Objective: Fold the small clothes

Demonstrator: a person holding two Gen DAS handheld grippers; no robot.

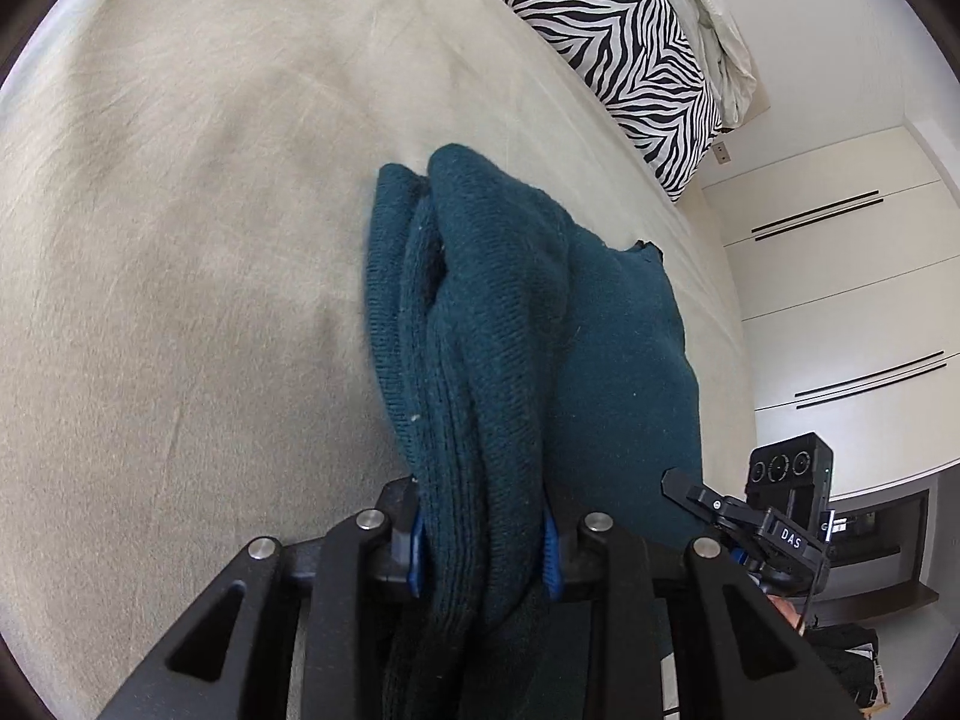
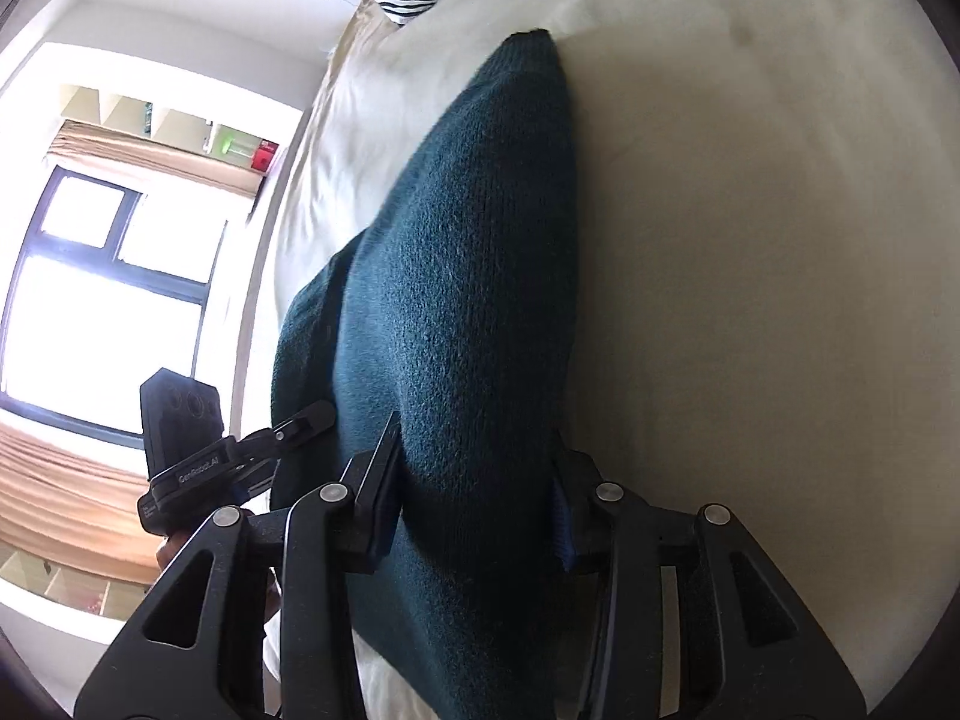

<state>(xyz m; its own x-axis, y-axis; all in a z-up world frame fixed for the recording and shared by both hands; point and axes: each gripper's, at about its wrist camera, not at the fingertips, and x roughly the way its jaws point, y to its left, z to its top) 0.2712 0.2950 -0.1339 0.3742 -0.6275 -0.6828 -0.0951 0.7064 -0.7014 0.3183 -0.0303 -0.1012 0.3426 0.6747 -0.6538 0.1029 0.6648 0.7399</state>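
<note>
A dark teal knitted garment [image 1: 528, 312] hangs folded between both grippers above the beige bed sheet [image 1: 180, 210]. My left gripper [image 1: 483, 540] is shut on a thick bunch of its layers, with the blue pads pressed on either side. My right gripper [image 2: 474, 498] is shut on the same teal garment [image 2: 456, 276], which stretches away from the jaws toward the bed. Each gripper shows at the edge of the other's view: the right one [image 1: 744, 516] in the left wrist view, the left one [image 2: 240, 456] in the right wrist view.
A zebra-striped pillow [image 1: 618, 42] lies at the head of the bed, with a pale crumpled duvet [image 1: 714, 12] beyond it. White wardrobe doors [image 1: 840, 300] stand at one side of the bed. A window [image 2: 102, 276] with tan blinds is at the other side.
</note>
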